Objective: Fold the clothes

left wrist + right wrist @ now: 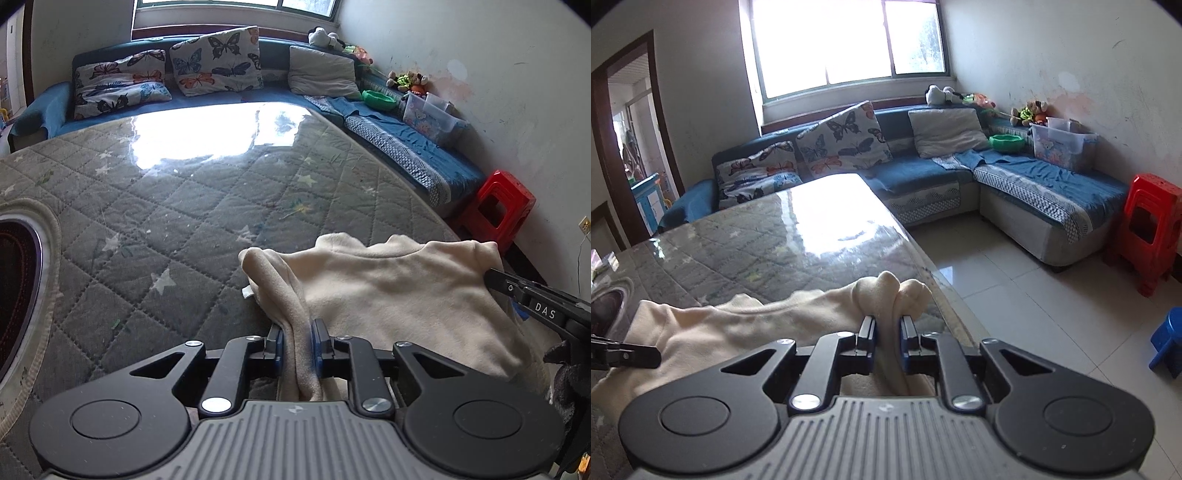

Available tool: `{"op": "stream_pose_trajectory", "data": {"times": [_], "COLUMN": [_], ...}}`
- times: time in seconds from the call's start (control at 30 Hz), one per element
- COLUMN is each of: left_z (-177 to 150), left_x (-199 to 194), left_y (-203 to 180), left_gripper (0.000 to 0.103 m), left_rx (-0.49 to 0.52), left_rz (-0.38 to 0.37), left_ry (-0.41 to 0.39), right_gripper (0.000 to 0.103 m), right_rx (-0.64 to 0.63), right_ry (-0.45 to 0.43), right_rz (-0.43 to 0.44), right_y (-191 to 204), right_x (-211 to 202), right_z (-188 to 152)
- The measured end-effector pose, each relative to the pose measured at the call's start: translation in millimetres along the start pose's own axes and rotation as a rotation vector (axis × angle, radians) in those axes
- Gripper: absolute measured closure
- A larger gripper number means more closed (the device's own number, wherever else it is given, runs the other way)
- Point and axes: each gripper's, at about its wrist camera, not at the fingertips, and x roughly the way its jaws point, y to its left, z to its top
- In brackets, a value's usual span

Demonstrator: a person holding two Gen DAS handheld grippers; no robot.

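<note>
One cream garment [399, 295] is counted on the one table [177, 206], and it is clamped by two hand-held grippers, the left hand-held gripper [297, 341] and the right hand-held gripper [888, 334]. Two butterfly pillows [846, 138] and one plain pillow [945, 131] are counted on the sofa [1034, 177]. One red stool [1148, 229], one blue stool [1169, 341], one green bowl [1006, 142] and one clear box [1063, 146] are seen.

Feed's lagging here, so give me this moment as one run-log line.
left gripper: shut on garment | right gripper: shut on garment | garment: cream, bunched, on table | stage: fold unfinished
</note>
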Motion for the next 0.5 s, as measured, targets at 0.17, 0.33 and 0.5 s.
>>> {"op": "stream_pose_trajectory", "data": {"times": [0.17,0.33,0.5], "left_z": [-4.4,-6.4,-11.4], "left_x": [2.0,-0.5,-4.4], "left_y": [4.6,5.6,9.5], "left_gripper": [0.081,0.071,0.065], "left_rx": [0.001,0.015,0.032], "left_rz": [0.002,0.022,0.041], "left_ry": [0.009,0.002,-0.008], "right_gripper": [0.075,0.057,0.037], "right_rx": [-0.002,-0.052,-0.124], "right_ry": [0.036,0.033,0.008], "right_rz": [-0.028,-0.044,-0.046], "right_y": [-2.7,2.4,14.5], "right_x": [10.6,5.9,-8.5], "right_z": [-10.4,-15.6,-21.5]}}
